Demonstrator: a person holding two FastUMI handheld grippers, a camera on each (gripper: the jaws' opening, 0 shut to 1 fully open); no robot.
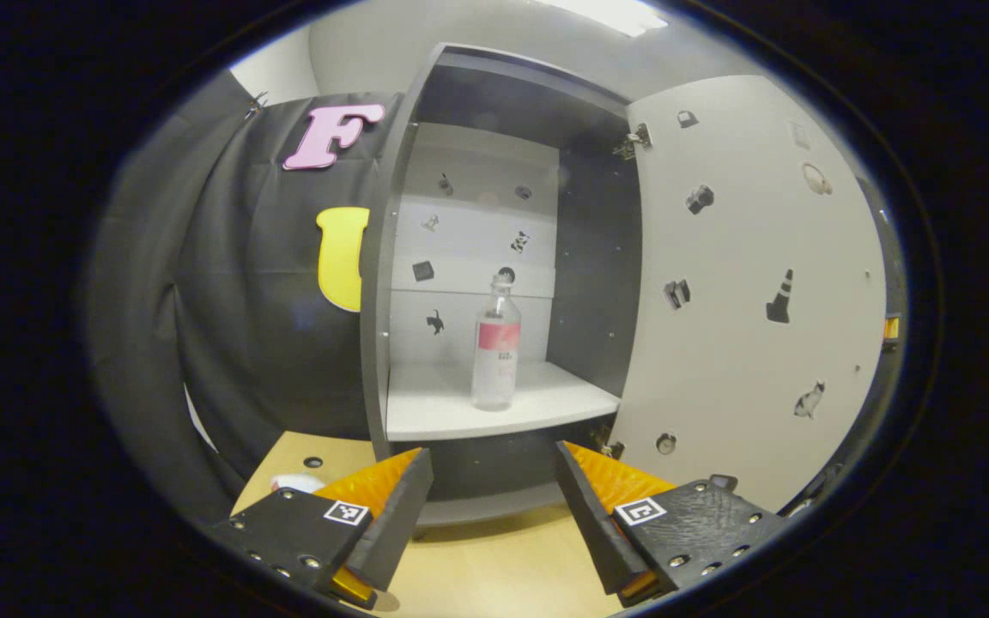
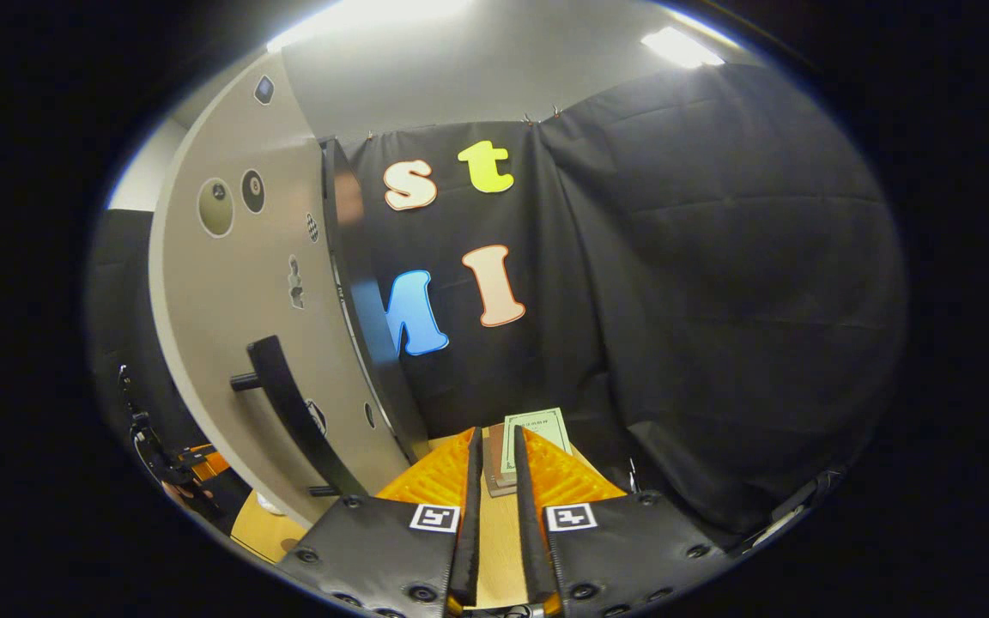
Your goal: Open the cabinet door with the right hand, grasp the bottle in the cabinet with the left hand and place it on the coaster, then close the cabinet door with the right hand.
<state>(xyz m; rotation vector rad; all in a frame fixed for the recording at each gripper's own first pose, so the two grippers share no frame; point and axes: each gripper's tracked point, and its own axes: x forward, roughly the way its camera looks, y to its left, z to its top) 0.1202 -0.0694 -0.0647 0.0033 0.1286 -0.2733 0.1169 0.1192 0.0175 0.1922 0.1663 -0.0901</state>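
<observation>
— Clear plastic, red-banded: bottle (image 1: 495, 343) upright on the white shelf (image 1: 426, 403) of the cabinet (image 1: 379, 283), near the shelf's front edge, roughly mid-width. Door (image 1: 743, 283) swung wide, to the right of the bottle in the left gripper view.

— And the left tool (image 1: 493, 506)?

— Spread wide, empty, low in front of the shelf, well short of the bottle. Fingers (image 1: 400, 506) straddling the bottle's line but below its base.

— Risks from here?

— Tall, narrow, probably light and near empty: likely to topple if nudged by one finger before the other. Also a low approach, so a possible knock against the shelf's front lip. Slick, round wall; could slip or spin under an off-centre pinch.

— Coaster?

— Hard to say. Small pale round thing (image 1: 297, 482) on the wooden surface (image 1: 494, 566), left of the cabinet base, half hidden behind the left finger. Could be it; cannot tell.

— Right tool (image 2: 492, 489)?

— Nearly closed, narrow gap, nothing between the fingers. Beside the door's outer face, right of its black handle (image 2: 288, 412), pointing past the door edge toward a small stack of books (image 2: 533, 438).

— Trouble there?

— Door free, unheld. Might drift back toward the left arm's path during the reach. Later, a nearly closed tool would need reopening for the handle.
</observation>
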